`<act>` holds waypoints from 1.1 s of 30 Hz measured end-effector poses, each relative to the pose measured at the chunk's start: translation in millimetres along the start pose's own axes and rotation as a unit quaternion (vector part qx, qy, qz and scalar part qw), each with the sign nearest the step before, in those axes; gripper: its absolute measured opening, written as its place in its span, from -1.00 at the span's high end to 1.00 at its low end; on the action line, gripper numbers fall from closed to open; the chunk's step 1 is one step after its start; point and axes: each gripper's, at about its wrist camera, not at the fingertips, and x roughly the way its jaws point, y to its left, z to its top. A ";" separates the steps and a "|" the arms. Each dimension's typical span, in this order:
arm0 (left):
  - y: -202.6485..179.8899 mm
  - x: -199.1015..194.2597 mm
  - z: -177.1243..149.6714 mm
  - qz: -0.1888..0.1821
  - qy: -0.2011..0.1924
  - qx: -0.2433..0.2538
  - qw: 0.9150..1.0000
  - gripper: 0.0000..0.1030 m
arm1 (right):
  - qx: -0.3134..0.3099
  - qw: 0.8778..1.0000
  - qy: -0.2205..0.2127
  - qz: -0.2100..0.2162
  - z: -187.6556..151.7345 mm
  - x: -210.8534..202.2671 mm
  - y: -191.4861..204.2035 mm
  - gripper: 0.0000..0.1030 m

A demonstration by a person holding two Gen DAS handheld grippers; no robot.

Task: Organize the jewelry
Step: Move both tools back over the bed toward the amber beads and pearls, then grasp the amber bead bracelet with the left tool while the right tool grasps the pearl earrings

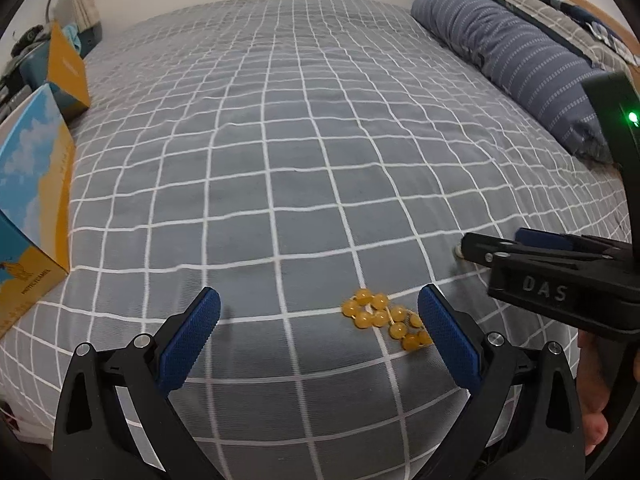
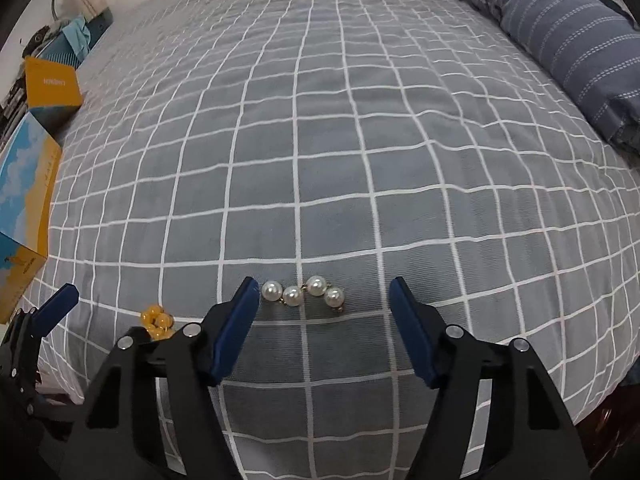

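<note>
A bunched yellow bead bracelet (image 1: 386, 319) lies on the grey checked bedspread (image 1: 304, 152), just inside the right finger of my open left gripper (image 1: 320, 308). It also shows in the right wrist view (image 2: 157, 320), partly hidden behind my right gripper's left arm. A short strand of white pearls (image 2: 304, 291) lies on the bedspread (image 2: 340, 140) between the fingertips of my open right gripper (image 2: 324, 292), nearer the left finger. The right gripper shows from the side in the left wrist view (image 1: 472, 248), hiding all but a bit of a pearl. Both grippers are empty.
An open blue-and-yellow box (image 1: 36, 200) stands at the bed's left edge, with its yellow lid (image 1: 66, 64) raised behind it; both show in the right wrist view (image 2: 24, 200). A blue striped pillow (image 1: 516, 56) lies along the right side. Clutter sits at the far left.
</note>
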 end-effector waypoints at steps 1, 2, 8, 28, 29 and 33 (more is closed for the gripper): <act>-1.6 1.4 -0.3 -0.001 0.001 0.000 1.000 -0.88 | -0.001 1.000 0.003 0.000 -0.5 2.2 1.0 -0.18; -1.8 3.1 -0.7 -0.006 0.003 -0.003 1.000 -0.87 | -0.002 1.000 0.005 0.001 0.7 3.8 1.2 -0.15; -2.3 14.1 -3.4 -0.028 0.031 -0.007 0.999 -0.30 | -0.010 1.000 0.016 -0.003 3.9 12.2 5.9 0.04; -11.2 18.8 -4.3 -0.015 0.025 0.000 1.000 -0.28 | 0.006 1.000 0.010 -0.006 5.3 15.2 6.1 0.17; -9.8 16.1 -3.6 -0.024 0.022 -0.006 0.999 -0.28 | 0.007 1.000 0.009 -0.006 5.5 14.7 6.0 0.17; -8.5 9.2 -0.7 -0.035 0.008 -0.018 0.999 -0.42 | 0.009 1.000 0.008 -0.005 5.9 14.7 5.5 0.17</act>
